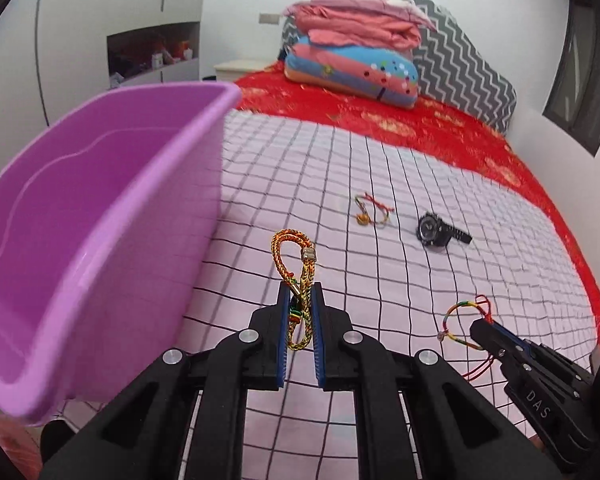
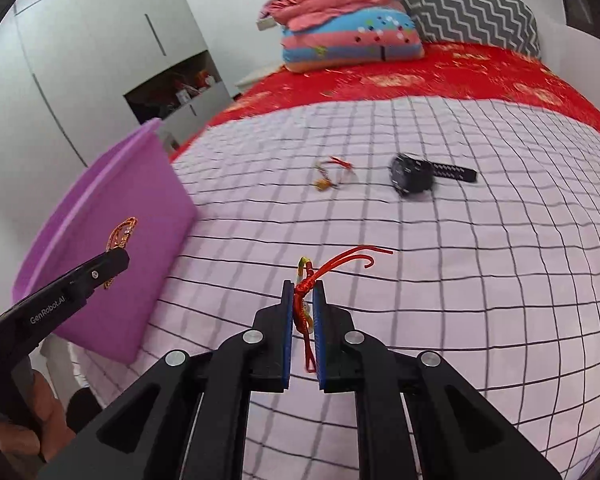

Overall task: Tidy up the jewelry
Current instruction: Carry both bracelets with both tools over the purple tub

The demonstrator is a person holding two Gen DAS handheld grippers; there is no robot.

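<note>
Purple bin (image 1: 100, 216) sat at far left on the checked sheet (image 1: 380, 168), mouth tipped toward the left gripper (image 1: 300, 300). L jaws were clamped on the gold braided bracelet (image 1: 296, 264), loop sticking up past the tips, held clear of the sheet and just beside the bin's rim. Farther right, a thin red/yellow cord bracelet (image 1: 370, 210) and a black watch (image 1: 440, 232) lay loose mid-sheet, apart from each other. Right gripper (image 2: 304, 300) was pinched on the multicolour string bracelet (image 1: 462, 322) at its red knot, tails dangling.

Step in hand, imo: drop both into the bin. To do it well: carry L over the rim first, get tips well inside before releasing so the braid doesn't catch the edge. Keep R back so the grippers don't collide, then follow. Watch the red tails; they could snag on the pads at release.
</note>
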